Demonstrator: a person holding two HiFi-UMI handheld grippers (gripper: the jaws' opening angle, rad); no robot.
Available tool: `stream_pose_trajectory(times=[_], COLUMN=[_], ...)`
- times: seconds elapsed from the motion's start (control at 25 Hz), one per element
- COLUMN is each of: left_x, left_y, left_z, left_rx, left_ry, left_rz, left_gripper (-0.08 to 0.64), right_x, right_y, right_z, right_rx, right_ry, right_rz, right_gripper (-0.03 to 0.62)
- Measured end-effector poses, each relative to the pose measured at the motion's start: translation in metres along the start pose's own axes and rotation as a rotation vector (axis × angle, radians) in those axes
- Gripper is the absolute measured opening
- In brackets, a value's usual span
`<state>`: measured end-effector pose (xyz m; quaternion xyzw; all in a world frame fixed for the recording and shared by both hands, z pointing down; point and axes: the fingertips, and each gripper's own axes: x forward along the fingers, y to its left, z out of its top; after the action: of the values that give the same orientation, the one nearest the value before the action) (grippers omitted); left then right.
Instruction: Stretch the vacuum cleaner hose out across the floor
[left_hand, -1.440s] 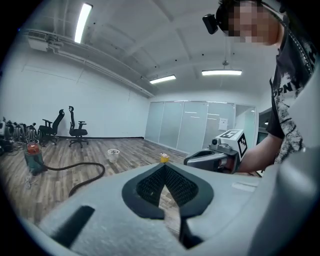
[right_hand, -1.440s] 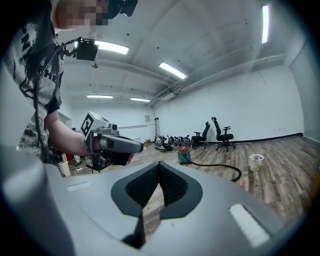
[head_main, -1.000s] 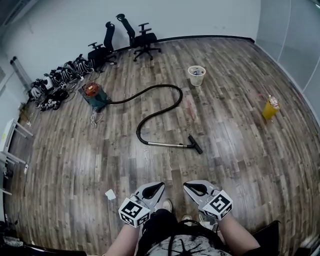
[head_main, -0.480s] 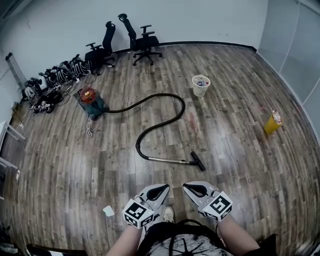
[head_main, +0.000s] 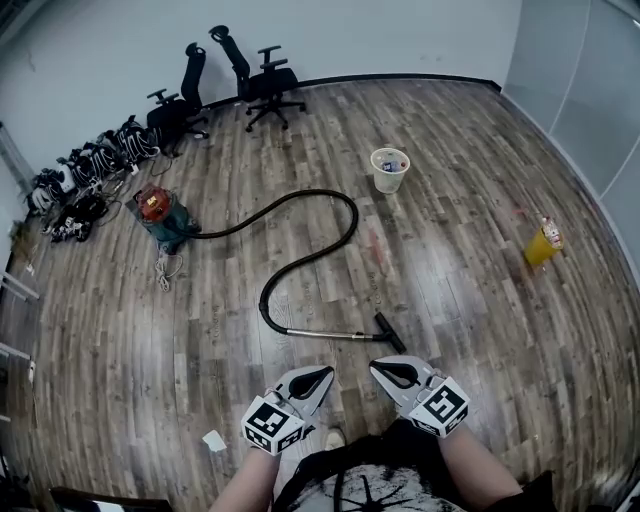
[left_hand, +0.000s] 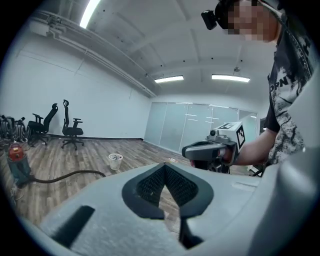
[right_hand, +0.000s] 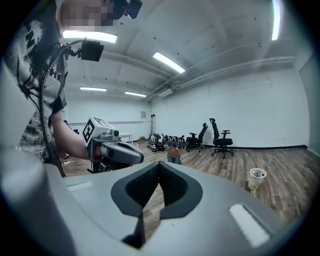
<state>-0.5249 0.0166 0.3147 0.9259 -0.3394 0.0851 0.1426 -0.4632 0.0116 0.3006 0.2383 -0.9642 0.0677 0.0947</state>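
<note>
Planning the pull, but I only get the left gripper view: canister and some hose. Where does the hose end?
Observer: The hose snakes in an S and ends in a metal wand with a floor nozzle, lying just ahead of the right tongs.
Operator: Are the right tongs holding anything?
Observer: No; their own view shows them shut, nothing between.
Operator: Any litter near me?
Observer: A paper scrap lies left of the left tongs.

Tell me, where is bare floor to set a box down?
Bare boards lie between the waste bin and the yellow bottle, and left of the hose, this side of the vacuum cleaner. Crowded: gear and chairs by the far-left wall.
</note>
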Motion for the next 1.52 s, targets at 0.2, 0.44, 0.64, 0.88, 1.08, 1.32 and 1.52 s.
stream_pose_trajectory(times=[0.2, 0.44, 0.64, 0.88, 1.08, 1.32, 1.52], left_x=[0.062, 0.118, 0.135, 0.130, 0.120, 0.096, 0.089], left_y=[0.028, 0.038, 0.047, 0.065, 0.093, 0.143, 0.189], left_z=[0.018, 0.046, 0.050, 0.048, 0.044, 0.031, 0.010], left_rx=[-0.028, -0.054, -0.082, -0.112, -0.123, -0.131, -0.109], left_ry=[-0.015, -0.030, -0.041, -0.031, -0.038, -0.028, 0.037], left_rz=[0.093, 0.207, 0.318, 0.420, 0.434, 0.384, 0.330], left_gripper=[0.003, 0.003, 0.003, 0.003, 0.003, 0.003, 0.003], right_x=[0.007, 0.011, 0.019, 0.039, 0.072, 0.124, 0.174], right_y=[-0.075, -0.134, -0.152, -0.156, -0.150, -0.144, -0.149], right_z=[0.005, 0.011, 0.001, -0.014, -0.019, -0.029, -0.058], right_rx=[-0.004, -0.107, -0.091, -0.100, -0.109, -0.105, -0.105], right_ry=[-0.002, 0.000, 0.048, 0.117, 0.149, 0.201, 0.260], right_rz=[0.081, 0.245, 0.366, 0.465, 0.512, 0.463, 0.445], right_gripper=[0.006, 0.006, 0.006, 0.006, 0.006, 0.008, 0.019])
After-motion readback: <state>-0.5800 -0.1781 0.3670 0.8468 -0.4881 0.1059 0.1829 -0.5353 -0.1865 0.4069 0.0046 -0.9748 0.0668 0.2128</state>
